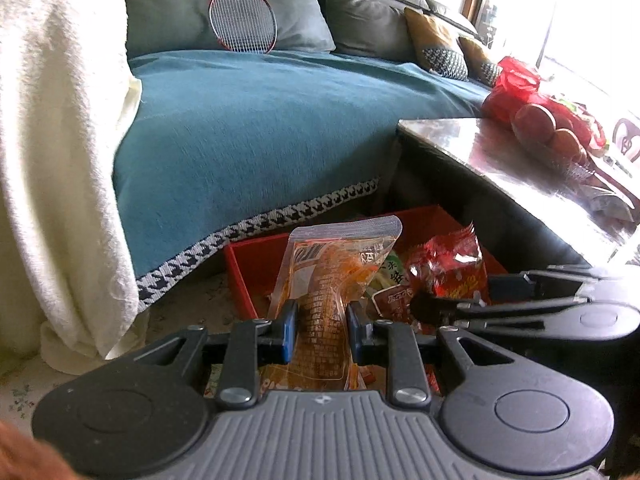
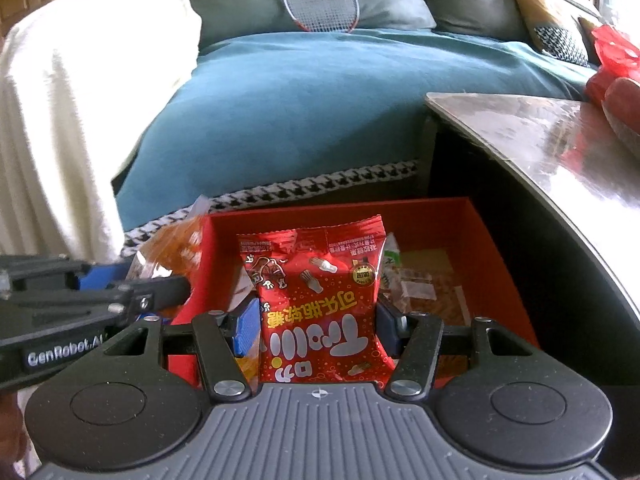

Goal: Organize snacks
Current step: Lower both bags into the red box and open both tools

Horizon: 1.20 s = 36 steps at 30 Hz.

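The left gripper [image 1: 321,330] has its fingers clamped on an orange snack pouch [image 1: 332,276], long axis toward 12 o'clock, above the red box [image 1: 248,268]. The right gripper [image 2: 318,326] pinches a red gummy bag [image 2: 320,300], its print upside down, over the same box; "GenRobot.AI" shows at 9 o'clock.

A clear orange snack pouch [image 1: 320,292] is held upright, pinched at its lower part, above a red box [image 2: 496,248]. A red candy bag [image 2: 320,304] with white lettering is held upside down over the same box, in which more packets [image 2: 416,284] are piled.
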Available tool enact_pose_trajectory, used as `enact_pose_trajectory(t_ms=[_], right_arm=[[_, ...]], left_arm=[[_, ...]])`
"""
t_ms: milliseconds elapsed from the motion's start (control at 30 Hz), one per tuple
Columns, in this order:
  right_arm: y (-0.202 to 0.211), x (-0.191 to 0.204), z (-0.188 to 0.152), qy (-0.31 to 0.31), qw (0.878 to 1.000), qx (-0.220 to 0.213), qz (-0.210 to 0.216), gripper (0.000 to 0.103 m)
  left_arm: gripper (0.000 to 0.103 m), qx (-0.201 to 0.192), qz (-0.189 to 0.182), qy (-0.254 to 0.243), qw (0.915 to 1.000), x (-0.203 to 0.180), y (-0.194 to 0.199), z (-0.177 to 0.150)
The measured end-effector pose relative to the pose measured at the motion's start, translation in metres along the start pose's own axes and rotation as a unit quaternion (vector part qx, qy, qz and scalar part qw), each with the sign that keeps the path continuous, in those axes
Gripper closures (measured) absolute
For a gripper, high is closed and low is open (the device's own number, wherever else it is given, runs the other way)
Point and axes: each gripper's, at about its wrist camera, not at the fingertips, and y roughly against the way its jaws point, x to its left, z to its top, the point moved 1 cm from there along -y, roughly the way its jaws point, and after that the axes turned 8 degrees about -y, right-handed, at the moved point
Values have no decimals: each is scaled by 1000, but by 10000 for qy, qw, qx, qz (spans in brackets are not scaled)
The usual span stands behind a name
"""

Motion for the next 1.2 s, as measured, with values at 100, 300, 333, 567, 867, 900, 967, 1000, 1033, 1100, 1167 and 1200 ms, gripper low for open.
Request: enact_pose_trajectory(t_ms=[100, 300, 333, 567, 867, 900, 967, 1000, 1033, 1100, 1167, 1200], right_arm=[[-8, -3, 5, -28, 10000, 21, -34, 38], [-20, -7, 9, -40, 9999, 91, -76, 38], [-22, -8, 9, -48, 9999, 105, -83, 38], [-36, -13, 11, -61, 9996, 235, -167, 38], [-49, -22, 7, -108, 9986, 425, -299, 38], [-51, -23, 7, -120, 9985, 441, -309, 38], [-54, -26, 7, -150, 9982, 475, -348, 38], [-55, -28, 7, -158, 9980, 494, -356, 38], [-57, -29, 7, -175, 9979, 520, -356, 38], [-61, -31, 6, -175, 9976, 552, -388, 38], [-65, -31, 5, -164, 9973, 582, -413, 37], [-67, -31, 5, -155, 9972, 600, -416, 37]], left_arm=[[83, 77, 18, -6, 10000, 1, -10, 0], [83, 104, 88, -18, 9999, 4, -23, 2], [83, 96, 103, -25, 9999, 4, -24, 3], [83, 109, 78, -30, 9999, 5, -33, 4], [83, 161, -3, -138, 9998, -4, -42, 2], [83, 165, -20, -145, 9998, -6, -43, 2], [83, 188, -70, -145, 9997, -9, -46, 2], [83, 205, -99, -148, 9996, -11, -48, 3], [83, 232, -123, -154, 9995, -12, -51, 3], [83, 297, -90, -177, 9994, -15, -57, 3], [83, 349, -87, -104, 9993, -15, -62, 4], [83, 372, -92, -78, 9992, -16, -63, 5]])
